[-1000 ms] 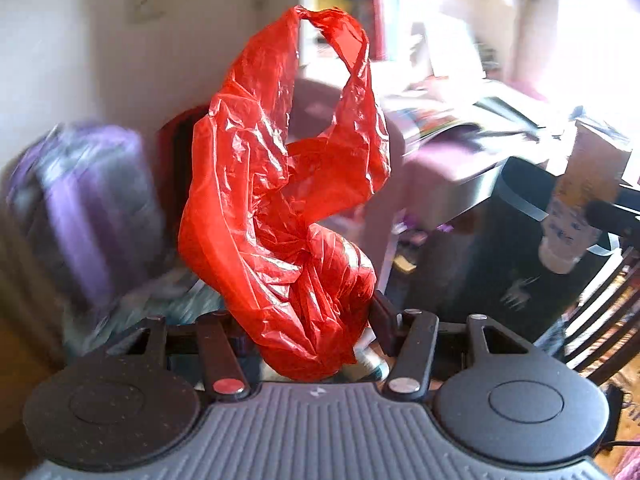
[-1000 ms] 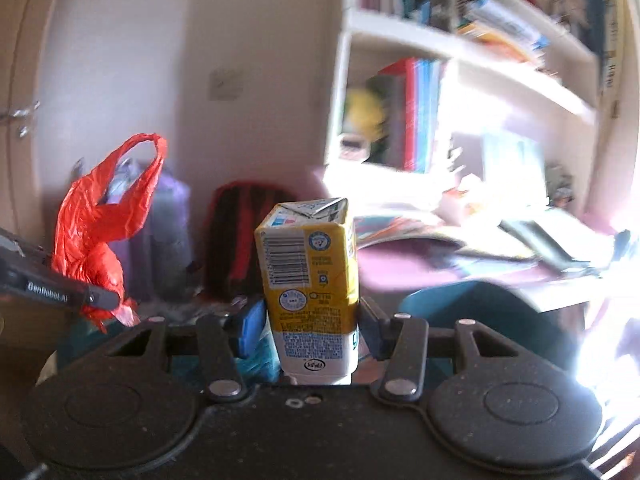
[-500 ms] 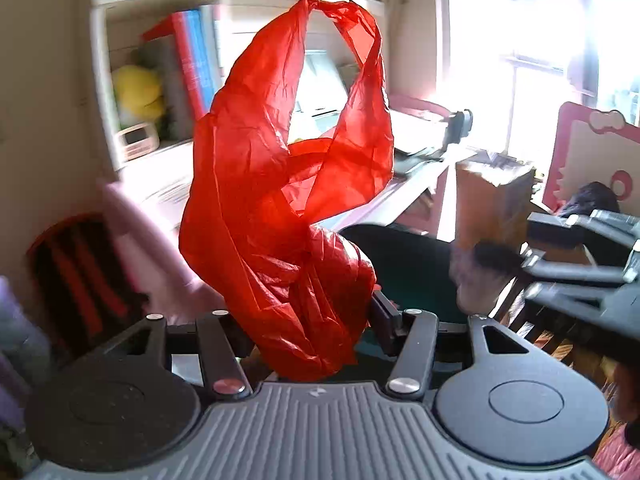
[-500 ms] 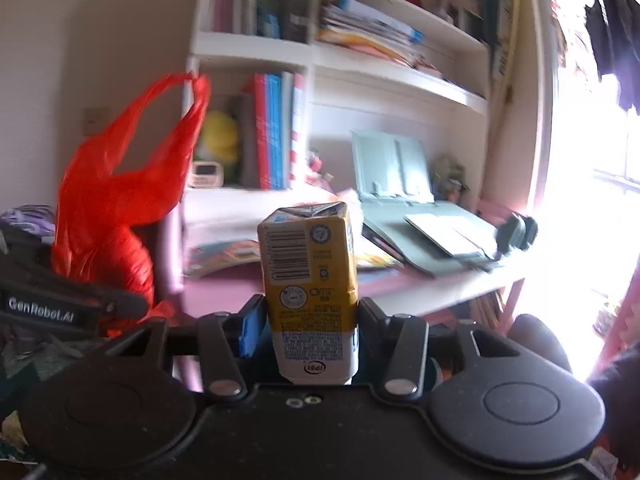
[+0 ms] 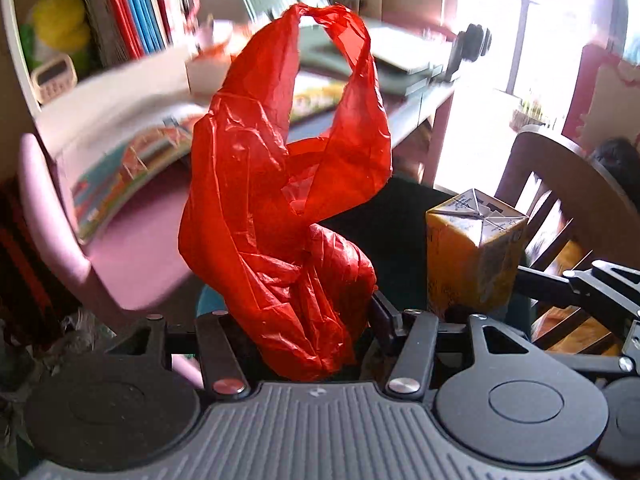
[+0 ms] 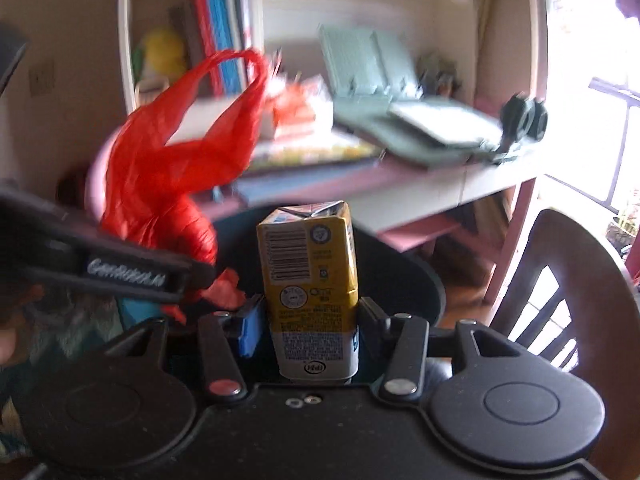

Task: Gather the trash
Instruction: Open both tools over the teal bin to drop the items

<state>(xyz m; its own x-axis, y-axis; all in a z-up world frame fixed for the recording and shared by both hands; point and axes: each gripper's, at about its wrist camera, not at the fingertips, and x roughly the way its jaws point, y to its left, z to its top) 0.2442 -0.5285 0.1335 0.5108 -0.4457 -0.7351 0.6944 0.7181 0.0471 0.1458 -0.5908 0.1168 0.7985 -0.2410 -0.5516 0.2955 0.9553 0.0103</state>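
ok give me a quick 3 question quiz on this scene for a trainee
1. True or false: the left gripper is shut on the red plastic bag.
2. What does the right gripper hold? A) a book B) a yellow drink carton C) nothing
3. What dark container sits just behind the carton in the right wrist view?

Key
1. True
2. B
3. The dark bin, its rim curving behind the carton.

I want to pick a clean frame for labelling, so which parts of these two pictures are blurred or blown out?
Left wrist view: the red bag is sharp, the desk behind smears, and the window is blown out. Right wrist view: the yellow carton is fairly sharp, while the bag and shelf books are streaked.
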